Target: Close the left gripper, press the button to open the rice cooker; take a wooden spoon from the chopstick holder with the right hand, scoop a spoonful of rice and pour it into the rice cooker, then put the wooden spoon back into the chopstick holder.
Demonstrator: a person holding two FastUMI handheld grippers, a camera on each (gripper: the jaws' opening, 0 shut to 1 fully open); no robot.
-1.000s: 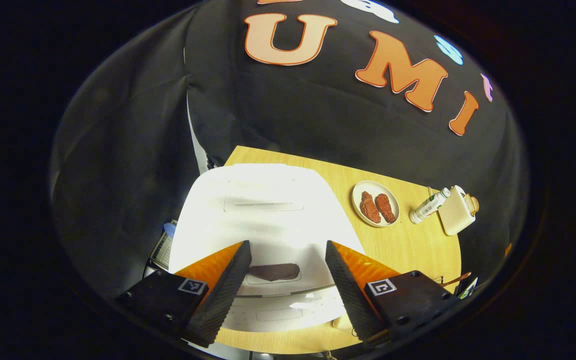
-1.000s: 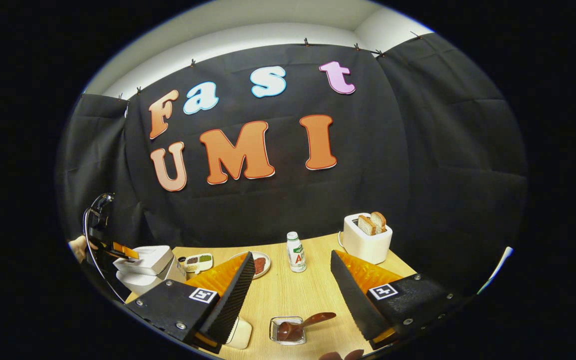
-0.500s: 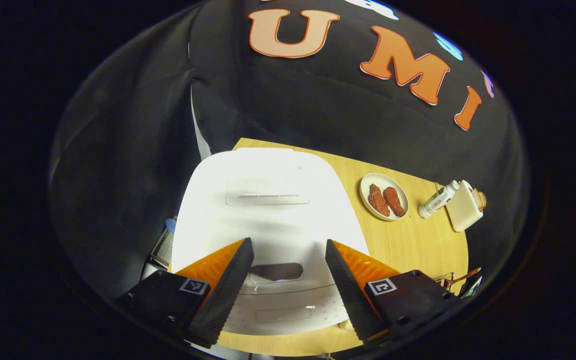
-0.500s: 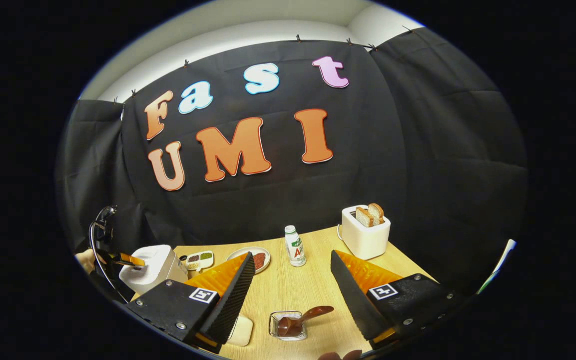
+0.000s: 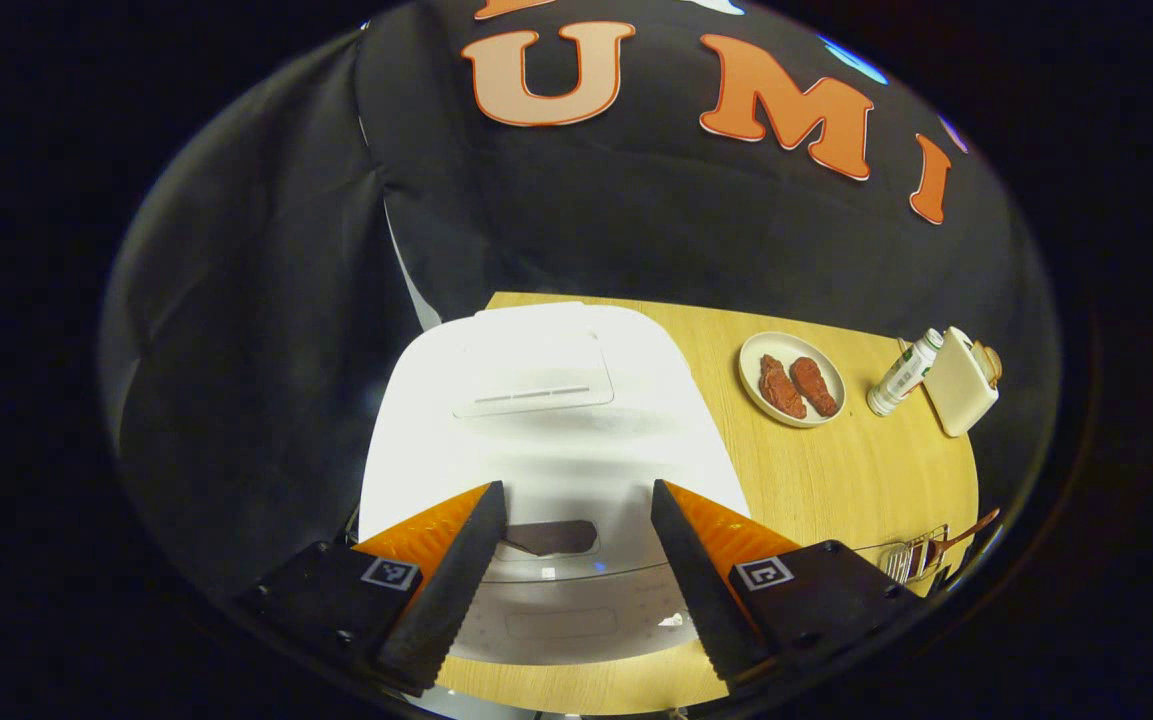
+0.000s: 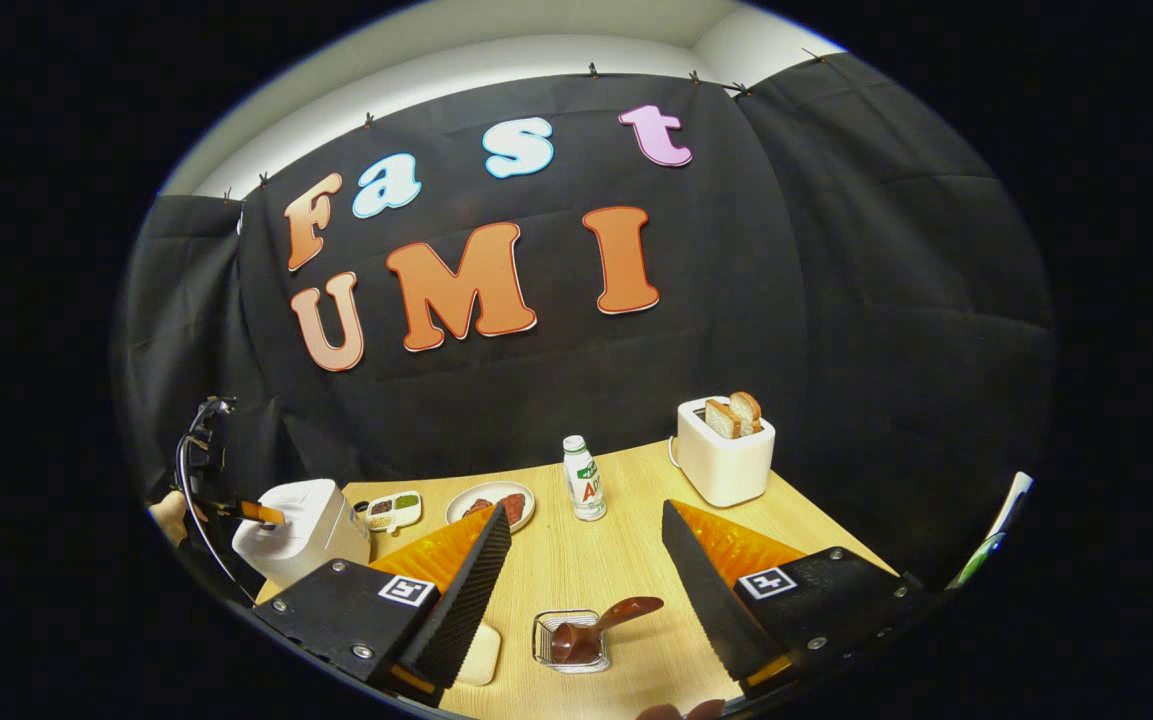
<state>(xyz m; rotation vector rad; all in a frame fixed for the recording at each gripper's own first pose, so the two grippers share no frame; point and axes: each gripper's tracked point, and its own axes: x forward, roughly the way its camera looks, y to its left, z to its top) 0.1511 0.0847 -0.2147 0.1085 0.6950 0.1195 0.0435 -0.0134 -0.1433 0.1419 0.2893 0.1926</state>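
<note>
The white rice cooker stands close below my left gripper, its lid down. The gripper is open, its fingers apart on either side of the dark lid button, just above the cooker's front. In the right gripper view the cooker is at the far left with the left gripper over it. A wire chopstick holder with a brown wooden spoon leaning in it stands on the table just ahead of my right gripper, which is open and holds nothing.
On the wooden table are a plate of meat, a small bottle, a white toaster with bread, a small compartment tray and a pale flat item near the front edge. A hand holds the left gripper.
Both views have drifted slightly: the cooker's lid looks a bit farther in the left gripper view, and the table things sit higher in the right gripper view. Both grippers stayed open.
</note>
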